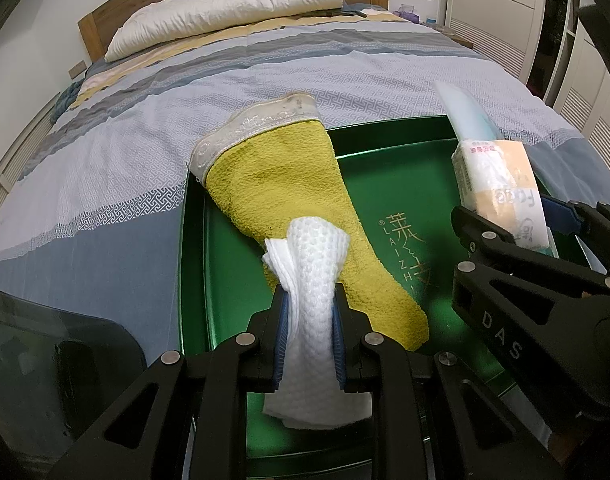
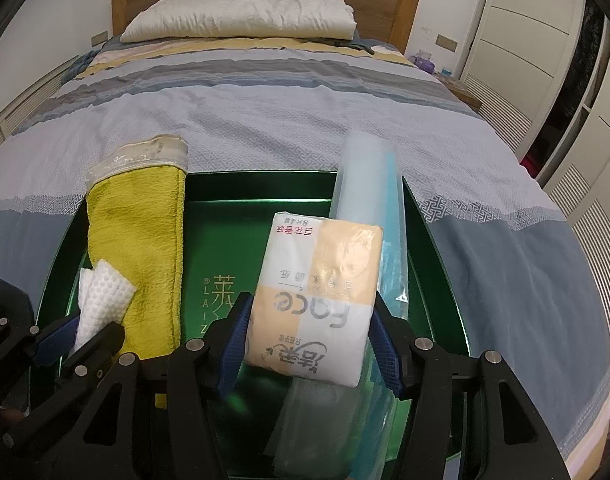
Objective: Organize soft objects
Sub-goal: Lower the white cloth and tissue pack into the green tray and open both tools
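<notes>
Left wrist view: left gripper (image 1: 310, 304), angled down, fingers clenched on a white cloth (image 1: 315, 280) above the yellow towel (image 1: 293, 196) in the green tray (image 1: 401, 184) on the bed (image 1: 145, 128). Right wrist view: right gripper (image 2: 311, 336) fingers grasp a tissue pack (image 2: 317, 292); the blue plastic sleeve (image 2: 369, 176) underneath is partly hidden.

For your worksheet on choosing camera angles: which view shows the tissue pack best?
The right wrist view: the tissue pack faces the camera between the right hand-held gripper pads, its whole printed front visible. The left wrist view shows the pack only at the right edge, slanted and partly hidden by that gripper.
</notes>
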